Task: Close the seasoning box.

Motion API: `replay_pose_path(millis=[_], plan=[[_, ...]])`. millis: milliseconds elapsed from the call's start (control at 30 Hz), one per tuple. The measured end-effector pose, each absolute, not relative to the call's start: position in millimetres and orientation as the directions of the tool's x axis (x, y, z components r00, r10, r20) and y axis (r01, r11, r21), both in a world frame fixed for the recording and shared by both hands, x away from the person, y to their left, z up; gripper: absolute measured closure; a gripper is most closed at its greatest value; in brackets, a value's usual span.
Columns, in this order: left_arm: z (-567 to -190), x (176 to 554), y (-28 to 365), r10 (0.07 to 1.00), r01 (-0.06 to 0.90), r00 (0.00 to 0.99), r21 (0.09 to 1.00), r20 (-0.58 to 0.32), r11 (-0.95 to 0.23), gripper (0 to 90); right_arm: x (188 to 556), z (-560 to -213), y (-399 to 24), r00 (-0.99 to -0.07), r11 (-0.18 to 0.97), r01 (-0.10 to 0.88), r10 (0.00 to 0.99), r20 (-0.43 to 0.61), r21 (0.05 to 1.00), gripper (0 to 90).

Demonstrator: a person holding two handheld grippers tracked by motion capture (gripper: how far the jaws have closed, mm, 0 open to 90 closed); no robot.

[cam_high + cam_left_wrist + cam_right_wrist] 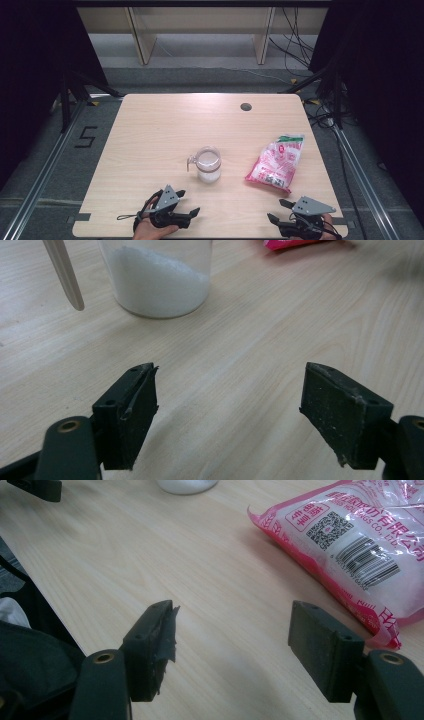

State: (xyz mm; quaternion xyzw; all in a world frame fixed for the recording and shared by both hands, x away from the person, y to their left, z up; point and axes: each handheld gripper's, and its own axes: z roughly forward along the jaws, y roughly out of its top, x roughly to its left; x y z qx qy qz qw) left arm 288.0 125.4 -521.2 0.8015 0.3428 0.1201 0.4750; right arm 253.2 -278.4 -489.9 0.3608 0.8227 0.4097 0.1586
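- Both grippers sat at the near edge of the table [150, 130]; left gripper [186, 202] had its jaws wide apart, holding nothing; right gripper [280, 210] likewise gaped empty
- Clear jug [206, 164] stood upright mid-table, just ahead of the left gripper; white powder [157, 282] filled its lower part; handle faced left
- Pink-and-white bag [277, 162] lay flat to the jug's right, apart from it, just ahead of the right gripper; barcode side [367, 562] faced up
- Judged: either the pour was done and both hands were parked, or nothing was grasped yet; couldn't tell whether the bag was opened
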Motion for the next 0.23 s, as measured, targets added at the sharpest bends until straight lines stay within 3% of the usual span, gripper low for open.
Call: replay_pose_path(millis=[233], plan=[[-521.0, 288.7, 126.9, 0.671, 0.437, 0.731, 0.839, -0.122, -0.324, 22.0, 251.0, -490.4, -276.3, -0.680, 0.391, 0.501, 0.730, 0.072, 0.772, 35.7]])
